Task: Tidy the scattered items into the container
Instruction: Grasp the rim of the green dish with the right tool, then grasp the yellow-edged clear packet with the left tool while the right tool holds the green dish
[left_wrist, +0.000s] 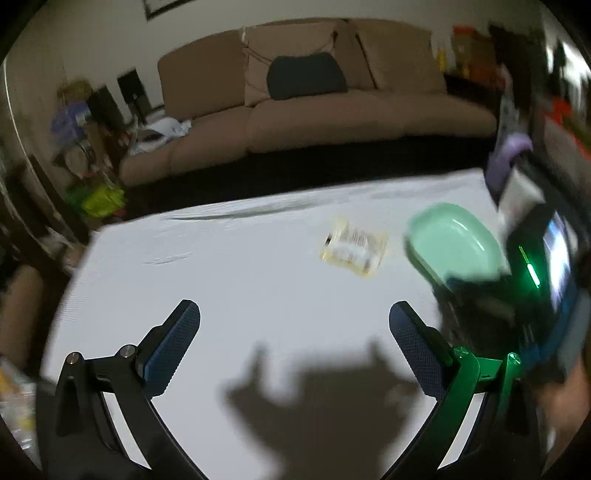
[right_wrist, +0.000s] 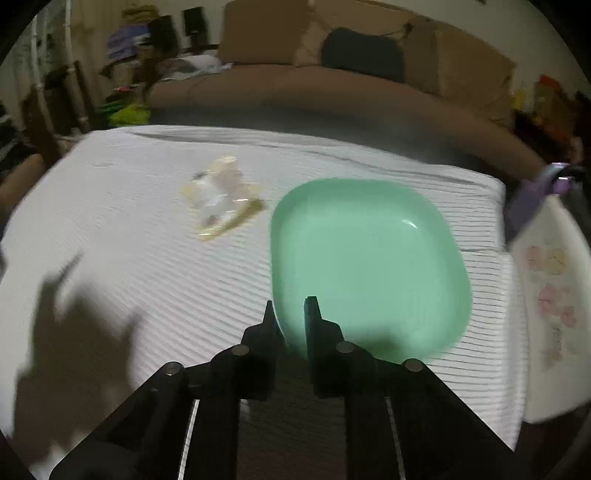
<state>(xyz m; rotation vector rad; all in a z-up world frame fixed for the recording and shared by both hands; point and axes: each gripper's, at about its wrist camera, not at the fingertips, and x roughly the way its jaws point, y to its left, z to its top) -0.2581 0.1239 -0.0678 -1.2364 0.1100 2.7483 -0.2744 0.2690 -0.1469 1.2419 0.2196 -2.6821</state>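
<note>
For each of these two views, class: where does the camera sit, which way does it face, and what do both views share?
Left wrist: sits on the left gripper, facing across the white tablecloth toward the sofa; open fingers show.
Right wrist: sits on the right gripper, clamped on the green dish rim.
Shared: dish, clear wrapper, tablecloth, sofa.

No readable text is found; print on the clear packet (left_wrist: 354, 249) is too blurred to be made out.
</note>
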